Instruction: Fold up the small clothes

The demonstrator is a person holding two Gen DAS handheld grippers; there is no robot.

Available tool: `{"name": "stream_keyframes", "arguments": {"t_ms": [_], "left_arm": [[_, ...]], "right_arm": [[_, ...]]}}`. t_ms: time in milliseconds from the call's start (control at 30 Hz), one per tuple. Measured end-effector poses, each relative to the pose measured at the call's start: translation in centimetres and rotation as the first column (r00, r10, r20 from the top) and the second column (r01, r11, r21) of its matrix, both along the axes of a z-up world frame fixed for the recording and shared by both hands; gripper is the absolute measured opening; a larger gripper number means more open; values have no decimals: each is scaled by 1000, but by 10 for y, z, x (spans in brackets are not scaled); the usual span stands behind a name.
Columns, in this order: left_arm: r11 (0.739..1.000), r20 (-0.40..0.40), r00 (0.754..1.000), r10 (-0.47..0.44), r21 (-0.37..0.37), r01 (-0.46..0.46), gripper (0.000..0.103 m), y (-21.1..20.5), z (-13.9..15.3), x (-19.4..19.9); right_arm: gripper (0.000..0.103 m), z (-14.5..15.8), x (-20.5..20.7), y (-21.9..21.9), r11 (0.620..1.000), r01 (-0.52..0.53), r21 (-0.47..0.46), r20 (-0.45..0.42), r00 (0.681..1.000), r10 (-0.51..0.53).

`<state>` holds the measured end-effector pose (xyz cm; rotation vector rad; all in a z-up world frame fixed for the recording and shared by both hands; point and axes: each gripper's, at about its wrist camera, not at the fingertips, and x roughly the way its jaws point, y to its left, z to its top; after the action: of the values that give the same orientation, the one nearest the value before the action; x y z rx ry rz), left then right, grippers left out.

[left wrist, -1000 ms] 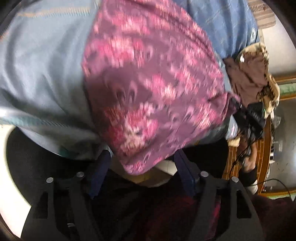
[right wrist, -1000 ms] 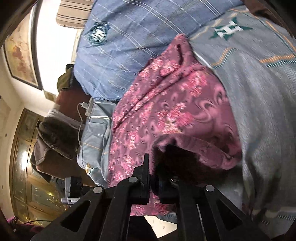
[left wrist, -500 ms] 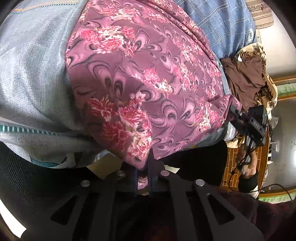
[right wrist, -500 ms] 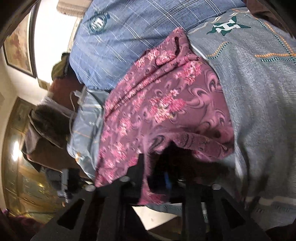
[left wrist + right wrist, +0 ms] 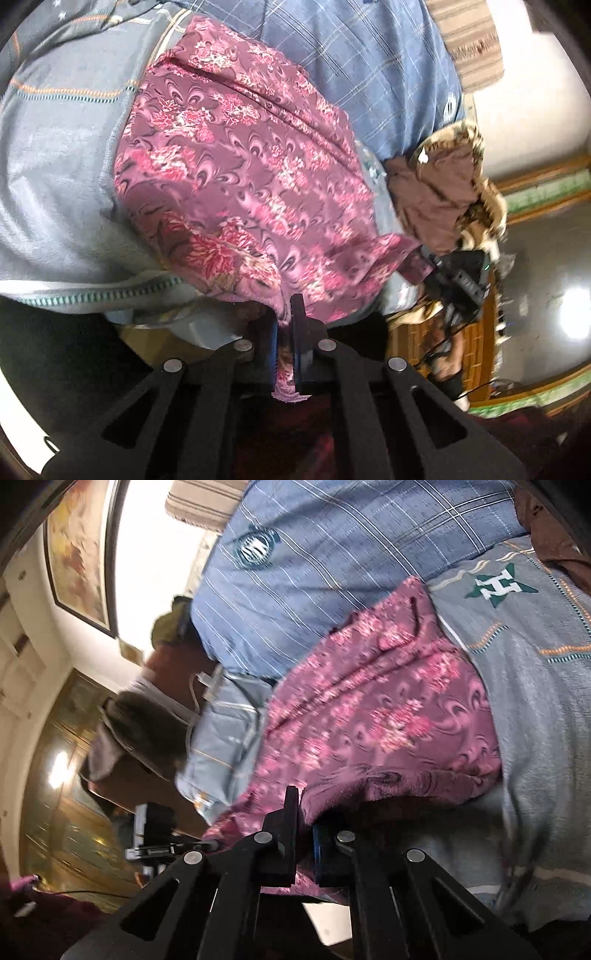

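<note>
A purple cloth with pink flowers (image 5: 243,192) lies spread over a grey shirt and a blue plaid shirt. It also shows in the right wrist view (image 5: 376,716). My left gripper (image 5: 284,328) is shut on the near edge of the floral cloth, and cloth hangs down between its fingers. My right gripper (image 5: 304,812) is shut on the other near corner of the same cloth. The right gripper shows far off in the left wrist view (image 5: 458,277), at the cloth's right corner.
A grey shirt with orange and teal stripes (image 5: 55,166) lies under the cloth; its star logo shows in the right wrist view (image 5: 498,585). A blue plaid shirt (image 5: 332,546) lies behind. A brown garment pile (image 5: 439,192) sits to the right. Wooden furniture stands beyond.
My left gripper went from open to shut on the cloth's near edge. Both grippers have since pulled back, so more of the cloth and shirts shows.
</note>
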<state>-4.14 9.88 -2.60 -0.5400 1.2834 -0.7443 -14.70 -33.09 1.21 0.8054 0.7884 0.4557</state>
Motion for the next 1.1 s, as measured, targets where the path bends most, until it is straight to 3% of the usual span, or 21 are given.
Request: {"name": "stream_keyframes", "arguments": {"t_ms": [67,233,367,567,767,933,1100], "left_arm": [[999,-16,1000,14,-32,-15,3,4,3,4],[999,51,998,25,-23,-24,3,1,25,9],[1000,54,998,24,-21,-22,3,-6,26,31],[996,107,991,75,-57,-69,3,-11,41,96],[984,132,975,177,-57,-170,4,-11,42,184],[965,76,962,263,-13,-263,4,-13,15,269],[958,-85,954,287,58,-282,4,-15,-29,323]], "right_arm": [[6,-4,3,0,999,7,33,-11,1000,-6],[6,-2,8,-1,997,13,80,2,1000,-13],[6,-2,25,-3,995,13,103,9,1000,-14],[6,0,72,-11,988,29,151,40,999,-36],[6,-2,147,-44,960,124,253,83,985,-149],[6,-27,210,-67,939,211,273,21,974,-225],[12,-67,257,-83,930,319,183,-132,945,-298]]}}
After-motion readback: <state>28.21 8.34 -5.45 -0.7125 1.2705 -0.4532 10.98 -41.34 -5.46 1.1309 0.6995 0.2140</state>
